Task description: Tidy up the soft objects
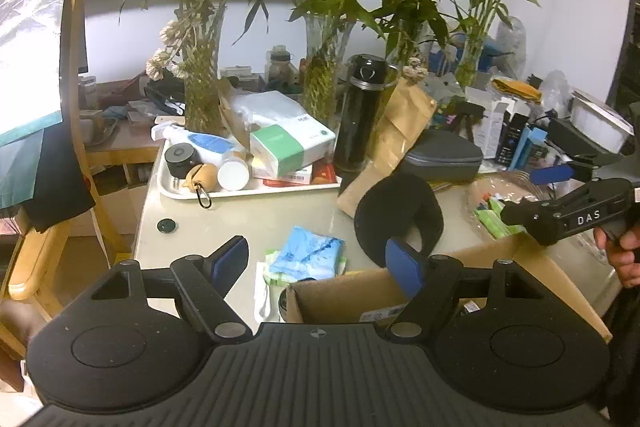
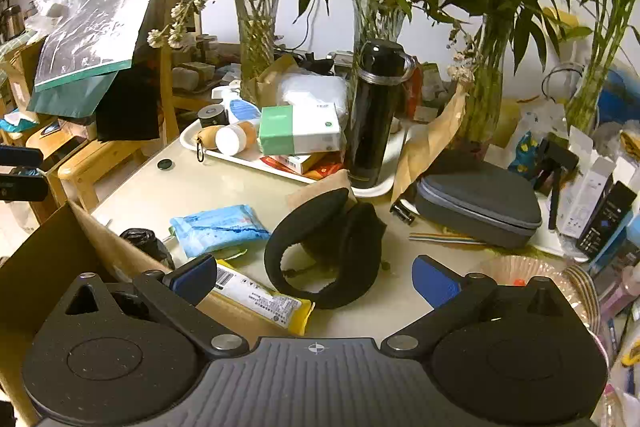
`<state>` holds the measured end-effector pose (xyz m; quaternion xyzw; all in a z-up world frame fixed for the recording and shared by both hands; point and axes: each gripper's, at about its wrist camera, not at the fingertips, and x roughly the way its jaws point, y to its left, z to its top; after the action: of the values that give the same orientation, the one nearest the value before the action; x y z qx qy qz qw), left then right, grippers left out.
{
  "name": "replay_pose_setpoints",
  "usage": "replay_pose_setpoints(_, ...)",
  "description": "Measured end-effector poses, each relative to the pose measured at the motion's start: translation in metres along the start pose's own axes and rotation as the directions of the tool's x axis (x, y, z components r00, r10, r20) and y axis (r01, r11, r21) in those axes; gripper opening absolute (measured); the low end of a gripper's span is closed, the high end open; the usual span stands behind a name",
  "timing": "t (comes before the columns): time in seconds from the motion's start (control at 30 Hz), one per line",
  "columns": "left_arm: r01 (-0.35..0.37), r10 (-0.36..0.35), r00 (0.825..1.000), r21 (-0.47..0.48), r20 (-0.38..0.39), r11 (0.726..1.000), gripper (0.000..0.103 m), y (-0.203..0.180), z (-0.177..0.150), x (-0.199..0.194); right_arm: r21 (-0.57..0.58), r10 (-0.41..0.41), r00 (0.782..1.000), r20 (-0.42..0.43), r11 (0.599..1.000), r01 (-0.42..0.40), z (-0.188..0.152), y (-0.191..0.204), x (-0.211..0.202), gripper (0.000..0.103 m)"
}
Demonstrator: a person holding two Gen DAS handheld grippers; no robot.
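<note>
A black padded C-shaped soft item (image 2: 324, 247) lies on the beige table (image 2: 208, 183), just ahead of my right gripper (image 2: 314, 279), which is open and holds nothing. Left of that item lies a blue tissue pack (image 2: 218, 227), and a yellow packet (image 2: 264, 301) rests against the open cardboard box (image 2: 60, 259). My left gripper (image 1: 318, 263) is open and empty over the box's far corner (image 1: 400, 291). The blue tissue pack (image 1: 306, 255) shows between its fingers, lying on the table beyond them. The black soft item (image 1: 400, 215) is further right.
A white tray (image 1: 176, 193) of boxes and bottles, a black flask (image 1: 360, 115) and glass vases of bamboo (image 1: 200, 87) crowd the table's back. A grey zip case (image 2: 480, 203) lies right. A wooden chair (image 1: 76, 147) stands left. A hand (image 1: 624, 251) is at the right edge.
</note>
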<state>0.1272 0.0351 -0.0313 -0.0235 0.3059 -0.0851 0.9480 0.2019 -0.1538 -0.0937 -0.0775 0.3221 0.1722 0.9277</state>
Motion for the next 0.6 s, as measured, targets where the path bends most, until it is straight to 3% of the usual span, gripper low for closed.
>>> replay_pose_setpoints(0.2, -0.01, 0.01, 1.0, -0.023, -0.011, 1.0, 0.076, 0.008, 0.002, 0.014, 0.011, 0.02, 0.999, 0.025, 1.0, -0.02, 0.007, -0.006, 0.008, 0.103)
replay_pose_setpoints(0.6, -0.076, 0.076, 0.997, 0.01, -0.015, 0.997, 0.076, 0.023, 0.007, 0.047, 0.086, 0.037, 0.999, -0.018, 0.996, -0.035, 0.022, -0.027, 0.048, 0.103)
